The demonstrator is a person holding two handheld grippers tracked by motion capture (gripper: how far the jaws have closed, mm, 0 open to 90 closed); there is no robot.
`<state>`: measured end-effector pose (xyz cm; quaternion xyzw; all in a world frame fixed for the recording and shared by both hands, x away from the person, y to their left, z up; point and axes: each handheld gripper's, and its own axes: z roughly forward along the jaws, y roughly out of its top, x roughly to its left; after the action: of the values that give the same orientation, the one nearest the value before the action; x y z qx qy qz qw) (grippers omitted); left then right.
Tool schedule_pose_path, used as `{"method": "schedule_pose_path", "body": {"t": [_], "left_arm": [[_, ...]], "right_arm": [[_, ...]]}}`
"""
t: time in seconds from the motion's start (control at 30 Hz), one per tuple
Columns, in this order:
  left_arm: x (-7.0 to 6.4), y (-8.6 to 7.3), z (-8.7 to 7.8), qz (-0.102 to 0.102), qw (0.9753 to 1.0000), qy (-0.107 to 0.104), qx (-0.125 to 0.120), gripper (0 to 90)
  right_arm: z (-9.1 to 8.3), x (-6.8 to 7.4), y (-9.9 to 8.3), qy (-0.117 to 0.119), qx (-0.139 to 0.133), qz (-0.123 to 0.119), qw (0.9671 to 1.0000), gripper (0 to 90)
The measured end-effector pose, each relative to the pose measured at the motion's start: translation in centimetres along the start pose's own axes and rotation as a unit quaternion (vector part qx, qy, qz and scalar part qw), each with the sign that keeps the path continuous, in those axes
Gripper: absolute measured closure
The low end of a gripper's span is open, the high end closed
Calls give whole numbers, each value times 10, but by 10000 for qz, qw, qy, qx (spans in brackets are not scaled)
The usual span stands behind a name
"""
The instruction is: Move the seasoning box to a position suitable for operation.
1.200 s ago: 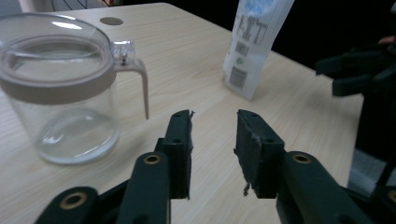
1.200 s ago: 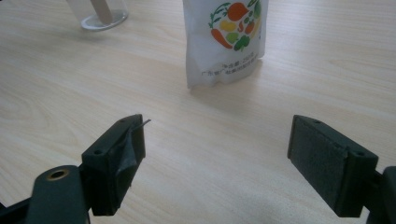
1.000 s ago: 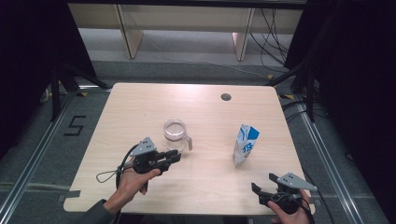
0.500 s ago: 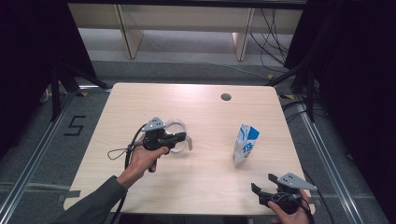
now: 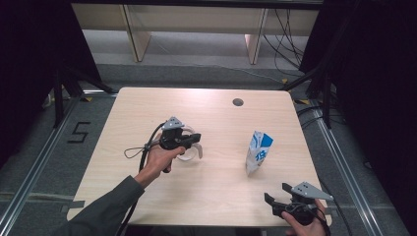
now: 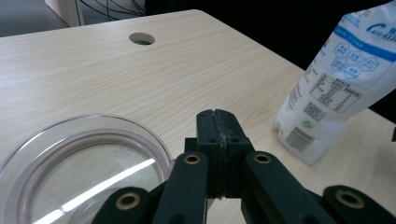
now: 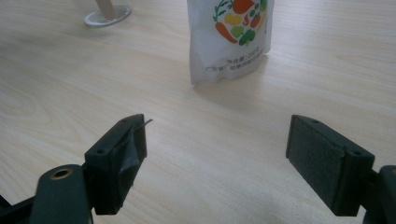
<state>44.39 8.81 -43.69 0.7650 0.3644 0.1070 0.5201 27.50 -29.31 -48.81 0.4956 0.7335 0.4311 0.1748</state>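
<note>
Jaws of the left gripper (image 6: 218,128) press together beside the glass cup (image 6: 84,163); right gripper (image 7: 215,154) gapes wide.

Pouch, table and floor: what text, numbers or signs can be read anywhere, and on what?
"5": marked on the floor left of the table.
"400-611...": partial, blue band on the white pouch, cut by the frame edge.
Pouch's table, barcode and small print under the vegetable picture: too small to read.
</note>
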Motion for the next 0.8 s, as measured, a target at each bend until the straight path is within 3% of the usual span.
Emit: {"method": "schedule_pose_path", "body": {"t": [0.07,0.13,0.17,0.2,0.23,0.3,0.57,0.6,0.63,0.67,0.73,0.77,0.8], "left_arm": [[0,0,5,28,10000,36,72,887],[0,0,9,55,9999,100,94,885],[1,0,10,97,9998,110,94,882],[1,0,11,99,9998,124,105,880],[3,0,11,98,9997,191,122,879],[4,0,11,103,9997,181,112,879],[5,0,9,158,9995,208,198,881],[5,0,8,160,9994,194,217,880],[5,-1,8,156,9995,187,217,880],[5,0,7,194,9994,170,233,880],[4,0,7,205,9993,187,256,880],[4,0,7,225,9992,168,269,880],[4,0,6,233,9992,163,296,880]], "right_arm": [[2,-2,0,61,-127,-102,9998,213],[0,0,0,18,-17,18,10000,213],[1,-3,0,-36,-84,-227,9997,212],[1,-3,0,-13,-82,-228,9997,213],[2,-2,-1,79,-128,-71,9999,213],[0,0,0,18,3,-9,10000,212],[0,0,0,21,5,5,10000,213],[1,-4,0,44,-87,-236,9997,213],[1,-4,0,44,-87,-236,9997,213],[0,0,0,18,6,-11,10000,213],[0,0,0,17,7,-3,10000,213],[1,-3,0,41,-62,-179,9998,213],[1,-3,0,41,-62,-179,9998,213]]}}
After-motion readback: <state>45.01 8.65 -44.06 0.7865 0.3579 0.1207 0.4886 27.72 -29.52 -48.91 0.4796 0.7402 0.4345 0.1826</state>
